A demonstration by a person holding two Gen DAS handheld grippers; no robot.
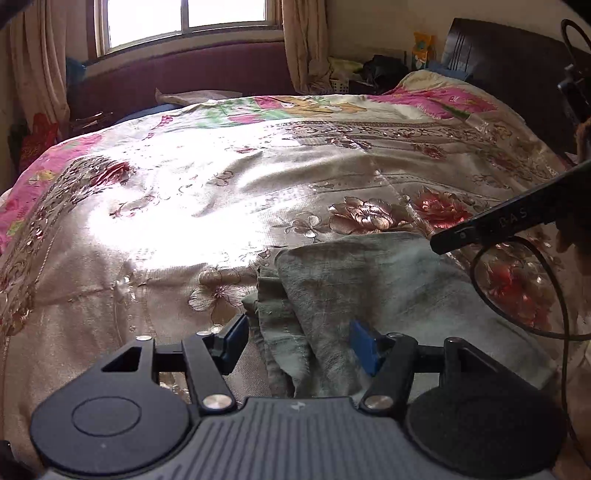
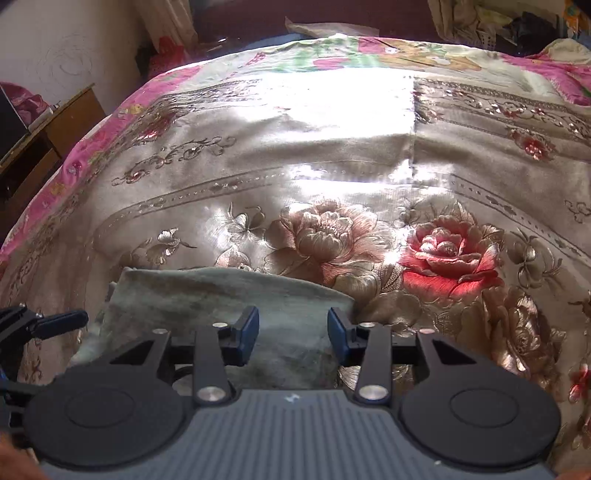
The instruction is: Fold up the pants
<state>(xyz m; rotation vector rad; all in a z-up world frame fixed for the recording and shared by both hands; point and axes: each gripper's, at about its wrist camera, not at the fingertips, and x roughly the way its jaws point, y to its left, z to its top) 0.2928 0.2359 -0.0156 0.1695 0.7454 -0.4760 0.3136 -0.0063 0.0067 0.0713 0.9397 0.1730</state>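
Grey-green pants (image 1: pixel 354 280) lie bunched on a shiny floral bedspread (image 1: pixel 177 206), at 6 o'clock in both wrist views. Left gripper (image 1: pixel 299 341) hangs over the pants' layered edge, jaws apart, nothing clamped btwn pads. Right gripper (image 2: pixel 293 334) sits above the pants' far fold w/ jaws apart too, empty. Window (image 1: pixel 188 18) at 12 o'clock; wooden cabinet (image 2: pixel 40 147) at 9 in right view.

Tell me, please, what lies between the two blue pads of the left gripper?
In the left wrist view, the grey-green pants lie between the pads of the left gripper; its jaws stand open, not pressing the cloth.
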